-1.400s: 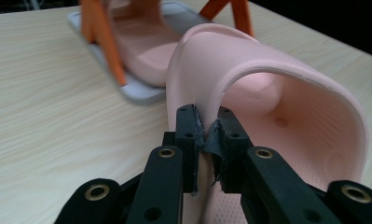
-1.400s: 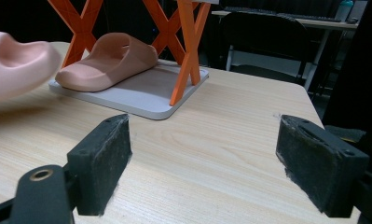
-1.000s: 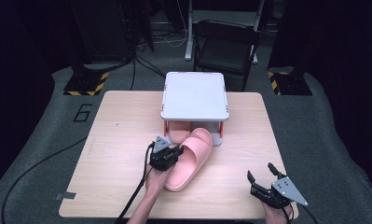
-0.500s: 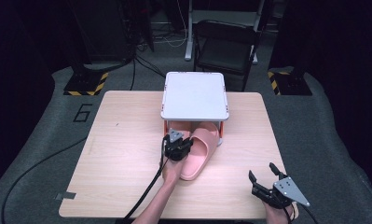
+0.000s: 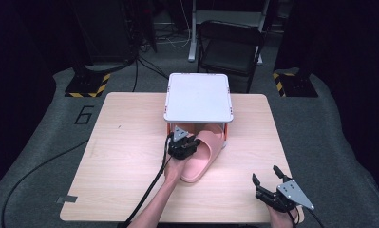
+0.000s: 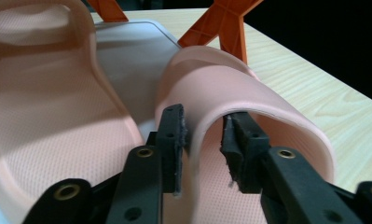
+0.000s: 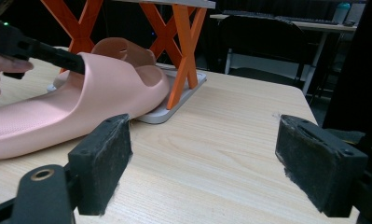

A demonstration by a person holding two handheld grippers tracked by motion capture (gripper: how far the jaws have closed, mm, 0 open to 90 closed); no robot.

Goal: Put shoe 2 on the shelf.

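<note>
Pink slipper (image 5: 202,154): soft, one-piece slide with a broad arched strap and a finely dotted footbed; matte, rounded edges.
Slipper position: toe end tucked under the white rack (image 5: 198,97), resting on the rack's lower white tray (image 7: 174,109); heel end out on the wooden table (image 5: 125,142), pointing toward the person's side.
Second slipper (image 6: 44,93): same pink, same dotted footbed, lying just beside the first on the tray, further under the rack.
Left gripper (image 6: 203,140): clamped on the slipper's strap, one jaw outside the strap's edge, the other under its arch; strap wall pinched between the pads.
Left gripper in high view (image 5: 183,145): over the slipper's middle, just in front of the rack, hand (image 5: 173,172) behind it, black cable (image 5: 149,190) trailing toward the table's near edge.
Right gripper (image 7: 202,158): jaws spread wide, nothing between them, fuzzy black pads facing each other above bare table.
Right gripper in high view (image 5: 268,183): near the table's near right corner, well apart from the slipper.
Rack: flat white top, orange X-shaped legs (image 7: 181,46), white base tray.
Surroundings: black folding chair (image 5: 232,42) beyond the table, grey floor (image 5: 44,137) marked with a 6.
</note>
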